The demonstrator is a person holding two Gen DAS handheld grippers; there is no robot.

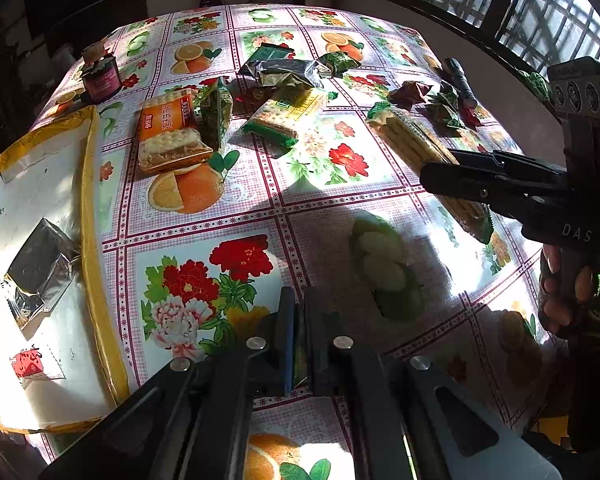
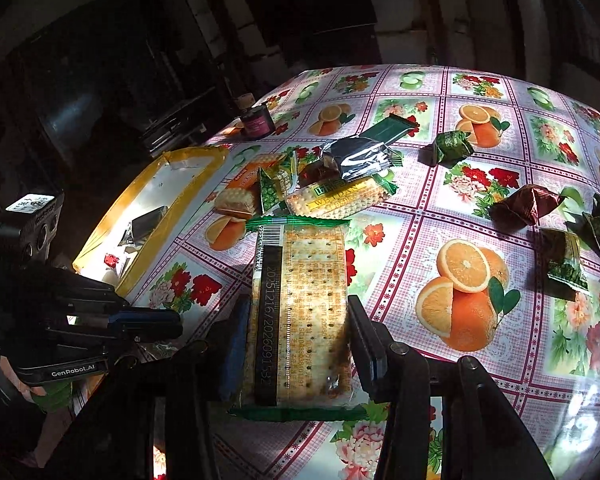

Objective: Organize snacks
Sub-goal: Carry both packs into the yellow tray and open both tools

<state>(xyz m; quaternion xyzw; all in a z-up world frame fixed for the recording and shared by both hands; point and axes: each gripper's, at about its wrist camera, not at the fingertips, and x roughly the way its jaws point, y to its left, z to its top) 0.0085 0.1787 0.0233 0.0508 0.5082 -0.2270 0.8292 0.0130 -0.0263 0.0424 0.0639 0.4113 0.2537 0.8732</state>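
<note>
My right gripper (image 2: 296, 320) is shut on a long green-edged cracker pack (image 2: 300, 312), holding it by its sides over the table; the pack also shows in the left wrist view (image 1: 416, 140), with the right gripper (image 1: 440, 172) over it. My left gripper (image 1: 298, 320) is shut and empty, low over the tablecloth; it shows at the left of the right wrist view (image 2: 168, 324). A yellow-rimmed box (image 1: 88, 216) at the left holds a silver packet (image 1: 40, 268) and a red packet (image 1: 28, 362). More snacks lie mid-table: an orange cracker pack (image 1: 168, 132), a green cracker pack (image 1: 288, 114), a silver pouch (image 1: 288, 72).
The table wears a fruit-and-flower cloth (image 1: 324, 208). A dark jar (image 1: 100, 78) stands at the far left. Small wrapped sweets (image 2: 528, 208) and a black flashlight (image 1: 460, 80) lie at the right. A window with bars (image 1: 520, 12) runs along the right side.
</note>
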